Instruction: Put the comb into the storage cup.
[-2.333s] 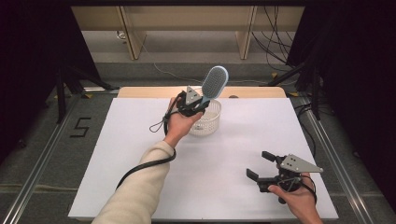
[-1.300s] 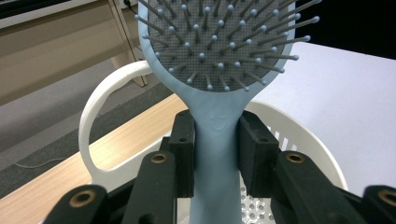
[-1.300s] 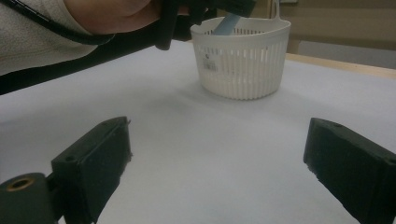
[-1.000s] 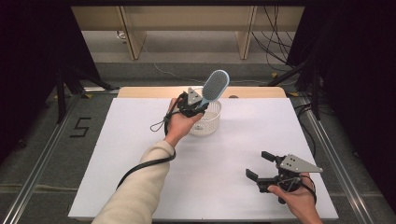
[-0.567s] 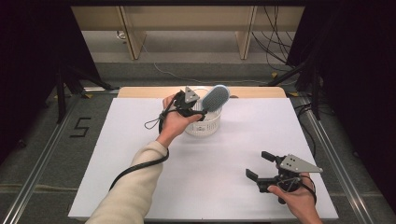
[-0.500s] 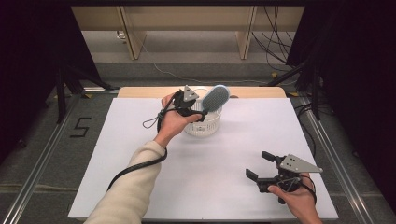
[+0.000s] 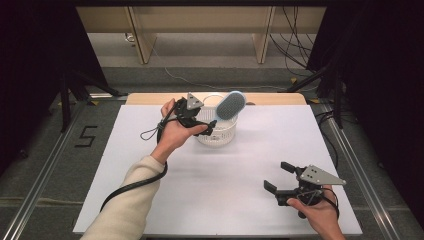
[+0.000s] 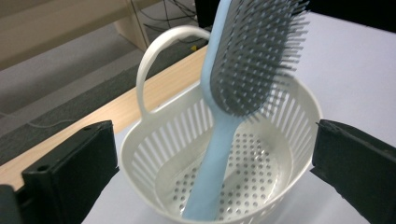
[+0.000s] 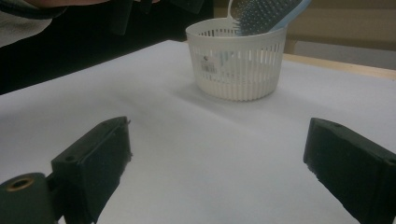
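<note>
The brush (image 8: pixel 233 93) stands handle-down in the basket (image 7: pixel 218 134), its blue handle resting on the perforated floor and its bristled head leaning out over the rim toward the table's far edge. The basket sits on the white table (image 7: pixel 250 165) near the far side, its loop handle upright. The left gripper (image 7: pixel 207 127) is just beside the basket; its jaws have just been opening and now stand wide, nothing between the pads, the brush free. The right gripper (image 7: pixel 279 180) rests well apart near the front right corner, jaws wide and empty
</note>
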The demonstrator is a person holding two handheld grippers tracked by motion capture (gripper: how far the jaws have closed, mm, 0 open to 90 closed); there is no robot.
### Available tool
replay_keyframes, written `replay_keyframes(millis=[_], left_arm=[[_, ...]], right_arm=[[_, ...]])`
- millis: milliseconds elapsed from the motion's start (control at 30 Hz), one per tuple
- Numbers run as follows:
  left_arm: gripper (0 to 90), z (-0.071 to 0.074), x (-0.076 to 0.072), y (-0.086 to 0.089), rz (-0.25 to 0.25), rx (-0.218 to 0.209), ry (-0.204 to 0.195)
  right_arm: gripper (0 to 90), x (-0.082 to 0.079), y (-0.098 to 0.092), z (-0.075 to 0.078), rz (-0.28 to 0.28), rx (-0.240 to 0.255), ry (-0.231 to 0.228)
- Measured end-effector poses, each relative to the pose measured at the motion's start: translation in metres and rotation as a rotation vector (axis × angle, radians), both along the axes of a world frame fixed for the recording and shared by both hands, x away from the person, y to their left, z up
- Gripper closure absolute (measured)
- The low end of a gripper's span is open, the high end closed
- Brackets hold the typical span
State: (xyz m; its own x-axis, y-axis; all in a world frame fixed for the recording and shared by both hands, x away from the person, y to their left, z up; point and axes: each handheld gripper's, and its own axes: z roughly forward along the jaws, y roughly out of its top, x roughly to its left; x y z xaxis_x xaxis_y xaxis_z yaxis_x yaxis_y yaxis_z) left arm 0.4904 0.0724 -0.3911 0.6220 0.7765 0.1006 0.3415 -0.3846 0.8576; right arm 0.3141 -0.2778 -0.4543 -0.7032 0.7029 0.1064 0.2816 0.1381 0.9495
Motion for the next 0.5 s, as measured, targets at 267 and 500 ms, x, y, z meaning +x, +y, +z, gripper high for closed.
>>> replay_keyframes(millis=[267, 500], left_arm=[[0.0, 0.004, -0.011, 0.013, 0.016, -0.004, -0.009], [0.0, 0.002, -0.022, 0.022, 0.020, -0.002, -0.001]], right_arm=[[8.2, 0.001, -0.001, 0.000, -0.007, 0.000, 0.003], [8.2, 0.001, -0.001, 0.000, -0.008, 0.001, 0.002]])
